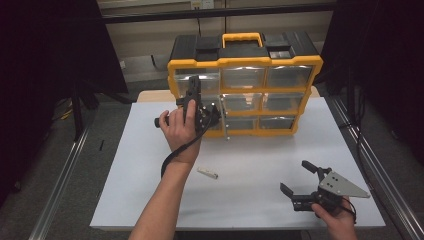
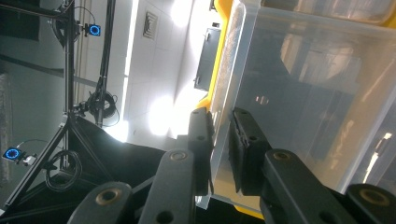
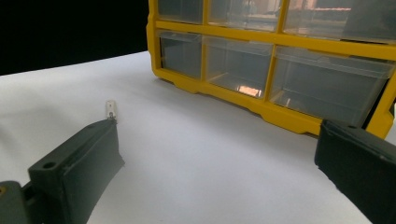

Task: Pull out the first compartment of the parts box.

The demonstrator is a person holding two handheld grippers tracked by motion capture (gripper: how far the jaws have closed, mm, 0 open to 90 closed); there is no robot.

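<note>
A yellow-and-black organizer (image 1: 245, 65) with clear drawers stands upright at the back of the white table (image 1: 260, 160). My left gripper (image 1: 194, 86) reaches up at its left column. In the left gripper view its jaws (image 2: 222, 119) sit close together with the edge of a clear plastic drawer (image 2: 303, 93) pinched between the pads. Which row that drawer belongs to is hard to tell. Near the front right of the table my right gripper (image 1: 295, 176) is held open, and in its own view the jaws (image 3: 217, 140) stand wide apart with nothing between them.
A small white piece (image 1: 207, 173) lies on the table in front of the organizer; it lies beyond the left jaw in the right gripper view (image 3: 110, 109). Metal rails run along both sides of the table. Dark curtains hang left and right.
</note>
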